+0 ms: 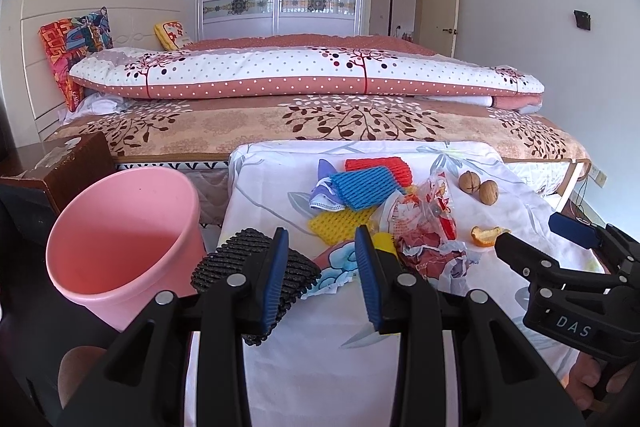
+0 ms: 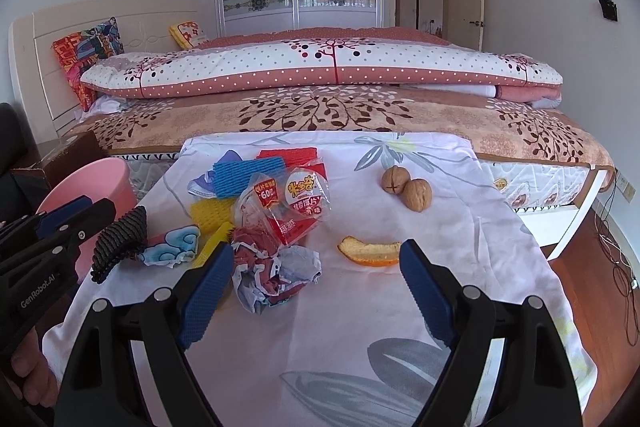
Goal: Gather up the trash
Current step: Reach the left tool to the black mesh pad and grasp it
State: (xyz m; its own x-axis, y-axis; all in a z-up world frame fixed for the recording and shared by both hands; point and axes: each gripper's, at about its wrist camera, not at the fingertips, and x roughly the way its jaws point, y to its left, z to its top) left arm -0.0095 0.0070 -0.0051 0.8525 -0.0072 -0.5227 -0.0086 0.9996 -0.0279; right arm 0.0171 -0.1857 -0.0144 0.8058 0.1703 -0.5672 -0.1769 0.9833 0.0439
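The left tool (image 1: 322, 269) sits at the lower centre of the left wrist view with its jaws partly apart and nothing between the pads. A black foam net (image 1: 256, 267) lies against the outer side of its left finger, at the tabletop's left edge; whether it is touched cannot be told. The pink bin (image 1: 120, 239) stands at the lower left, beside the tabletop (image 1: 520, 211), its mouth tilted toward the camera.

The right tool (image 2: 316, 267) fills the lower centre of the right wrist view, jaws wide apart and holding nothing. Crumpled paper (image 2: 276, 271) lies just beside its left finger, and an orange peel (image 2: 370, 253) just beside its right fingertip. Two walnuts (image 2: 406, 187) rest above the peel. A snack wrapper (image 2: 296, 207) and coloured foam nets (image 2: 248, 175) are piled at centre left.
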